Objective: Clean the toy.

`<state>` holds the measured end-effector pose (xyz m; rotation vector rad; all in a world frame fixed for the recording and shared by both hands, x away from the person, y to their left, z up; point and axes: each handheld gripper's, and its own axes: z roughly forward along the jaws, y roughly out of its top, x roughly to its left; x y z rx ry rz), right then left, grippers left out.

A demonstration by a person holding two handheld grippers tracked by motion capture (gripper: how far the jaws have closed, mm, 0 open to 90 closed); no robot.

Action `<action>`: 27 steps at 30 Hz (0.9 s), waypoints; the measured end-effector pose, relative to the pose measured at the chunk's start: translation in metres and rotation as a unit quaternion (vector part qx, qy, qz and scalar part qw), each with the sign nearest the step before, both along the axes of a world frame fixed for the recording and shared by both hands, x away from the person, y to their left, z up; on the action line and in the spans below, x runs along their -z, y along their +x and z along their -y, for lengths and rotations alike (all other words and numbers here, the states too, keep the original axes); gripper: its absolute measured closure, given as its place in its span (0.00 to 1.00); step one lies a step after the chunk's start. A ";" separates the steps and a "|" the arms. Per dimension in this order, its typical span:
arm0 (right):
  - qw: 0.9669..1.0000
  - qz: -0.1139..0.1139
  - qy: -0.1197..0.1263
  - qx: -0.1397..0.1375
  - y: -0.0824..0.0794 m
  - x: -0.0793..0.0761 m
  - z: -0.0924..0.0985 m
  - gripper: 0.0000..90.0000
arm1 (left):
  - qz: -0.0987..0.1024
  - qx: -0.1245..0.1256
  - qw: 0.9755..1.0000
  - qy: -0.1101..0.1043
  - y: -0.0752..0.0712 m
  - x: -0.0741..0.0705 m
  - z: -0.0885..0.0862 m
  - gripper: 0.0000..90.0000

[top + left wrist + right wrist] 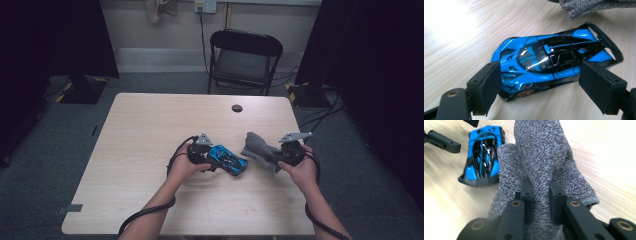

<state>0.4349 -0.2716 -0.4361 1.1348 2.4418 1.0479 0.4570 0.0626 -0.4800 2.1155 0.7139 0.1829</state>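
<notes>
High view, table: light wood table (150, 150), dark round hole (237, 108) near far edge, black folding chair (244, 57) behind it.
High view, left gripper: left gripper (210, 159) in person's left hand (186, 165), at near-centre of table, touching blue toy car (228, 159).
High view, right gripper: right gripper (272, 156) in right hand (301, 170), gripping grey cloth (257, 146) just right of car.
Left gripper view: 2 jaws spread wide, 1 on each side of blue toy car (549, 60), not pressing it; car rests on table; cloth (594, 7) edge at top.
Right gripper view: jaws clenched on a fold of grey cloth (541, 165); car (482, 155) lies beside cloth, upper left.
</notes>
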 end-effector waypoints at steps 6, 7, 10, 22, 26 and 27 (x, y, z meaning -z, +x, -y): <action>1.000 0.009 0.005 -0.010 0.004 -0.013 -0.013 0.86 | -0.008 -0.006 1.000 -0.006 -0.008 -0.009 -0.021 0.20; 1.000 0.011 0.006 -0.013 0.005 -0.015 -0.017 0.86 | -0.009 -0.008 1.000 -0.009 -0.009 -0.010 -0.025 0.20; 0.999 0.013 0.012 -0.028 0.007 -0.021 -0.030 0.86 | -0.002 -0.015 1.000 -0.010 -0.013 -0.013 -0.041 0.21; 0.995 0.015 0.013 -0.102 0.014 -0.024 -0.111 0.86 | 0.009 -0.047 0.999 -0.010 -0.040 -0.027 -0.112 0.20; 0.992 0.010 0.014 -0.122 0.015 -0.018 -0.136 0.86 | 0.004 -0.059 0.998 -0.011 -0.045 -0.030 -0.130 0.21; 0.992 0.009 0.013 -0.128 0.015 -0.017 -0.143 0.86 | 0.005 -0.060 0.998 -0.013 -0.046 -0.031 -0.135 0.21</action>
